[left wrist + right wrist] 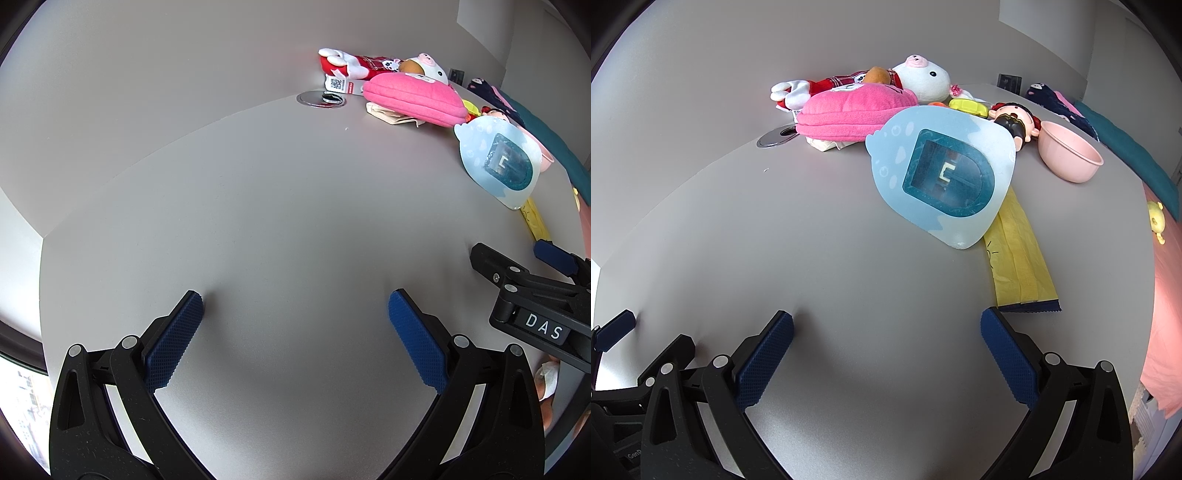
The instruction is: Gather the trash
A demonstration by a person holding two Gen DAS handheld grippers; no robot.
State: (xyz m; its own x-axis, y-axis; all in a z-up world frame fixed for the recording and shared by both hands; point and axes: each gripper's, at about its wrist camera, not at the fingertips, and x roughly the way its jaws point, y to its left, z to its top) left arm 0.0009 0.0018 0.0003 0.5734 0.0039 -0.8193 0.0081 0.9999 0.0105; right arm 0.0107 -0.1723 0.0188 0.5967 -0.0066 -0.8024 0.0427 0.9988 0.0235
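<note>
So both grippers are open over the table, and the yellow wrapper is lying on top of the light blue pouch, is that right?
Not quite. The yellow wrapper lies under the light blue pouch, its far end tucked beneath the pouch's edge, as the right wrist view shows. The rest holds: the left gripper and right gripper are both open over the table.

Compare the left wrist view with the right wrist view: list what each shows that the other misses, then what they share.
Only the left wrist view: the right claw's "DAS" label and the QR tag by the plush.

Only the right wrist view: the whole yellow wrapper, the pink bowl in full, the doll's face, and a yellow toy at the far right.

Both: the grey table, pink pouch, blue pad, pig plush, metal grommet, and both claws open, holding nothing.
</note>
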